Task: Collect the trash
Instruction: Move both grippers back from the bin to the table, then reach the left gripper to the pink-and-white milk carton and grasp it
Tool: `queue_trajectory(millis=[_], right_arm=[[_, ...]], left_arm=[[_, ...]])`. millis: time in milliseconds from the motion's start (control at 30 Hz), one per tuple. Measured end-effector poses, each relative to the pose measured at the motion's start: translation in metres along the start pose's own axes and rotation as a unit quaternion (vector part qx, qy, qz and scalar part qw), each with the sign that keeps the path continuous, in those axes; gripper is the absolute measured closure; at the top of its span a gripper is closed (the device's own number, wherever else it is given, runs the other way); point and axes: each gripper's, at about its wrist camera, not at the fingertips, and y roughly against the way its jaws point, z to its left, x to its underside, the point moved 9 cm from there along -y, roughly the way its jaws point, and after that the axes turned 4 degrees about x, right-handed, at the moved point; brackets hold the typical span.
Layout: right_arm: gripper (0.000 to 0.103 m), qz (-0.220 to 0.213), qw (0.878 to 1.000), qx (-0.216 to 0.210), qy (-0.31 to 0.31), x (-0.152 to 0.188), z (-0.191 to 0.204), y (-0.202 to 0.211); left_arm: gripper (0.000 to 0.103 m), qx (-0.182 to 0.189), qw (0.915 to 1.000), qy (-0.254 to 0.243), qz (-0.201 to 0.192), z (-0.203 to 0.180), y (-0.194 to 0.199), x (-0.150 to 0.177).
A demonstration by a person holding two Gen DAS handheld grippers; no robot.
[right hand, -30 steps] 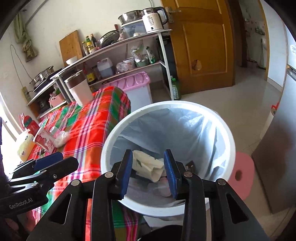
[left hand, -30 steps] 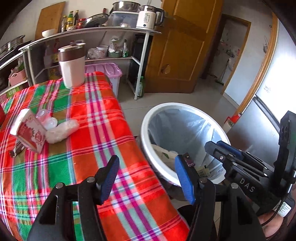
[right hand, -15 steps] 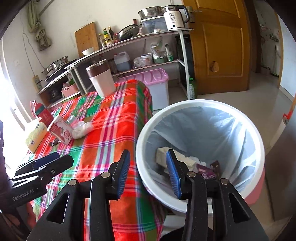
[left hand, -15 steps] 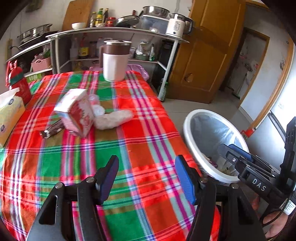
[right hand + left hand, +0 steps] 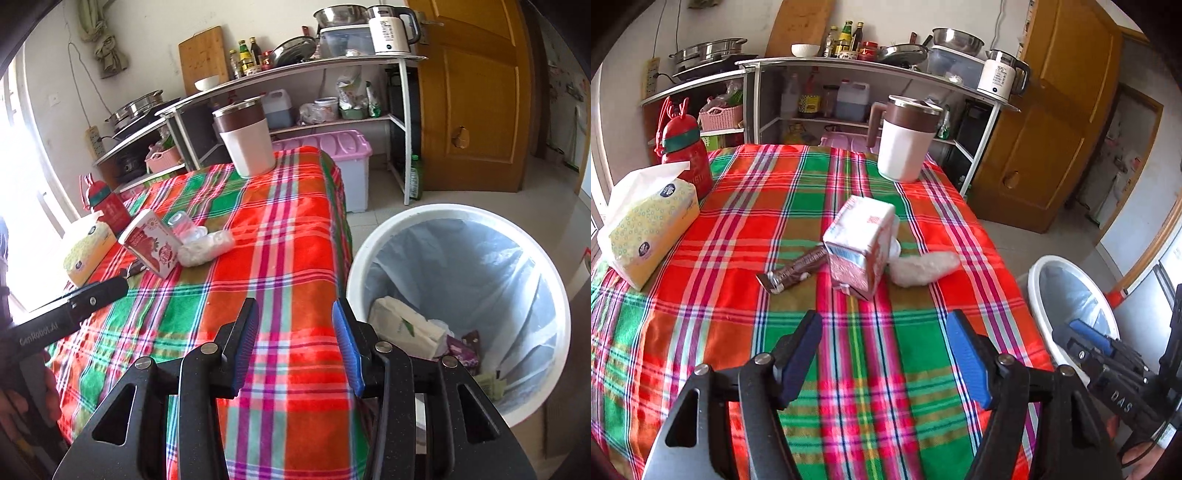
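The left tool (image 5: 884, 360) sits low in the frame over the plaid bench (image 5: 713, 258), its jaws opening with nothing between them; the right tool (image 5: 293, 345) is also parted and empty, at the bench edge beside the white bin (image 5: 550, 373) at lower right of its view. For a clean pickup I would bring the left tool forward and down onto one item at a time, straddling the pink carton (image 5: 860, 245) across its narrow faces (it stands tilted, so a slow close should keep it from toppling). The carton lies just above the left tool at frame centre, the brown wrapper (image 5: 794, 271) touching its left side, the crumpled white wad (image 5: 923, 265) to its right. All three are well apart from the fingertips.
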Motion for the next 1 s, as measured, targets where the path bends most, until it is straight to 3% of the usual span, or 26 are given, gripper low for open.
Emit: queue_trajectory(millis=[233, 700, 867, 1000], right_arm=[[0.06, 0.007, 1.0, -0.003, 0.013, -0.004, 0.017, -0.011], [0.06, 0.026, 0.999, 0.001, 0.027, -0.009, 0.034, -0.035], [0.06, 0.029, 0.999, 0.005, 0.027, -0.013, 0.036, -0.04], [0.06, 0.03, 0.999, 0.007, 0.031, -0.014, 0.039, -0.043]], left_arm=[[0.03, -0.013, 0.9999, -0.003, 0.001, 0.014, -0.018, -0.023], [0.03, 0.002, 0.9996, -0.026, 0.013, 0.014, -0.056, -0.044], [0.042, 0.013, 0.9995, -0.012, 0.025, 0.018, -0.064, -0.042], [0.057, 0.017, 0.9994, -0.01, 0.027, 0.02, -0.064, -0.04]])
